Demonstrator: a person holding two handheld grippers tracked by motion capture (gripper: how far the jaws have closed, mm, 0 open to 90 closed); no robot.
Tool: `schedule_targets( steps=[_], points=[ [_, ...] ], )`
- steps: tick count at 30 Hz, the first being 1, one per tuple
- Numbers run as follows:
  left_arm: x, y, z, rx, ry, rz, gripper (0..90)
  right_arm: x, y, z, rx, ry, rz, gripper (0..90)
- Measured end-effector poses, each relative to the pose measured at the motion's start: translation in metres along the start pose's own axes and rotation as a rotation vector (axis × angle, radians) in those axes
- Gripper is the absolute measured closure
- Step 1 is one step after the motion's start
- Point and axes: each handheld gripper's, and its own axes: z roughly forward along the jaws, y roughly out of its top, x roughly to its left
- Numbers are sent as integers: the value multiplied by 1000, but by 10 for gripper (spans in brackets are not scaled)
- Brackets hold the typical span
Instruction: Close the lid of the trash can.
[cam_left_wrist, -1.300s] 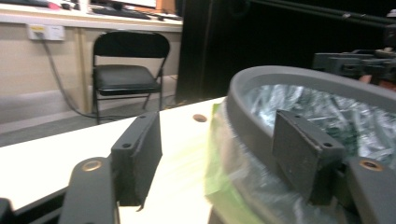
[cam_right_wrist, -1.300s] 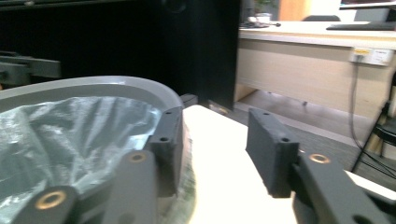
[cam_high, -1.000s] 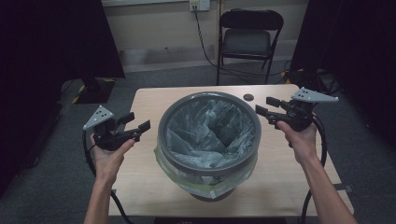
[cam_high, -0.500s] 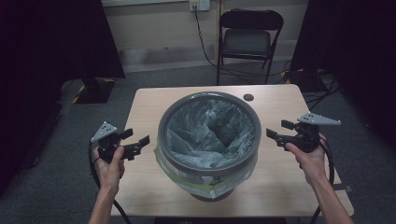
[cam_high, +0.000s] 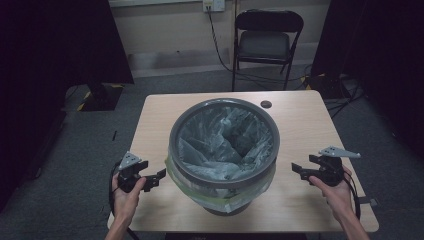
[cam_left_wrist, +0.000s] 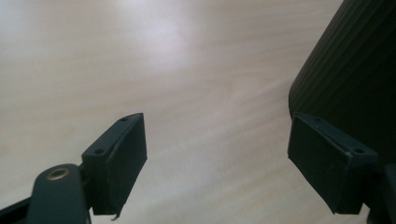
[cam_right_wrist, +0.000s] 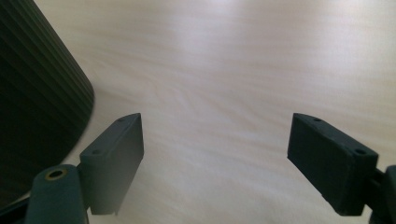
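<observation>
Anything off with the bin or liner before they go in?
Mostly tidy. The bin stands upright on the table. Only oddity: its liner is bunched and sags unevenly below the rim at the near side. Both grippers sit apart from it, jaws open and empty.

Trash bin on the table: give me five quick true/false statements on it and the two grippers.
1. The trash bin is lined with a plastic bag. True.
2. The left gripper is shut on the bin's rim. False: its jaws stand open, with nothing between them.
3. The right gripper is open, beside the bin. True.
4. The bin lies tipped on its side. False: it stands upright on the table.
5. A folding chair stands behind the table. True.
</observation>
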Motion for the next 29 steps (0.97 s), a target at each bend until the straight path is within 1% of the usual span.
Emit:
schedule_targets(
  steps=[1, 3, 5, 6, 7, 8, 9, 11, 12, 13, 14, 15, 16, 17, 18, 19, 20, 21, 22, 23, 24, 25, 26, 27, 29],
  points=[
    [0, -4, 1, 10, 12, 0, 193, -1, -4, 1, 16, -11, -1, 179],
    [2, -8, 4, 33, 12, -27, 193, -5, -12, 5, 44, -25, 8, 190],
    [3, -12, 8, 46, 27, -32, 187, -10, -19, 9, 64, -40, 15, 199],
    [2, -13, 10, 56, 30, -27, 187, -11, -21, 11, 82, -54, 10, 199],
    [2, -14, 13, 76, 35, -11, 187, -13, -23, 13, 93, -65, 9, 198],
    [2, -15, 16, 85, 39, -11, 186, -14, -25, 15, 104, -70, 9, 196],
    [1, -16, 18, 84, 29, -26, 186, -15, -26, 16, 112, -82, 3, 194],
    [0, -18, 21, 104, 28, -15, 187, -15, -27, 18, 122, -96, -5, 188],
    [-2, -18, 23, 110, 17, -14, 189, -16, -28, 20, 131, -105, -9, 183],
    [-3, -19, 25, 129, 3, -3, 190, -16, -29, 22, 144, -120, -18, 180],
    [-5, -19, 26, 145, 3, 15, 189, -16, -30, 24, 159, -133, -22, 176],
    [-6, -19, 28, 155, 12, 37, 183, -15, -31, 24, 159, -145, -34, 176],
    [-7, -19, 29, 162, 9, 38, 181, -14, -31, 25, 159, -152, -41, 172],
    [-6, -19, 32, 169, 9, 28, 175, -14, -31, 25, 158, -157, -48, 172],
    [-6, -21, 35, 187, 19, 20, 164, -12, -32, 26, 157, -168, -53, 168],
    [-5, -22, 38, 220, 36, 20, 161, -11, -32, 26, 152, -177, -48, 165],
    [-5, -25, 42, 225, 60, 28, 160, -11, -33, 26, 142, -180, -47, 165],
    [-5, -26, 43, 224, 90, 51, 136, -10, -35, 26, 131, -183, -46, 163],
    [-6, -27, 44, 216, 111, 63, 145, -10, -36, 25, 120, -185, -45, 163],
    [-7, -27, 44, 214, 120, 78, 145, -10, -37, 25, 116, -183, -48, 163],
    [-8, -29, 46, 202, 126, 84, 135, -10, -37, 25, 116, -182, -48, 162],
    [-8, -30, 46, 200, 118, 88, 109, -11, -37, 25, 116, -182, -49, 162],
    [-8, -30, 47, 194, 120, 96, 85, -10, -37, 25, 116, -182, -48, 162],
    [-8, -31, 49, 181, 118, 93, 62, -10, -37, 25, 116, -183, -49, 162],
    [-6, -33, 52, 158, 115, 102, 14, -10, -37, 25, 116, -182, -48, 162]
  ],
)
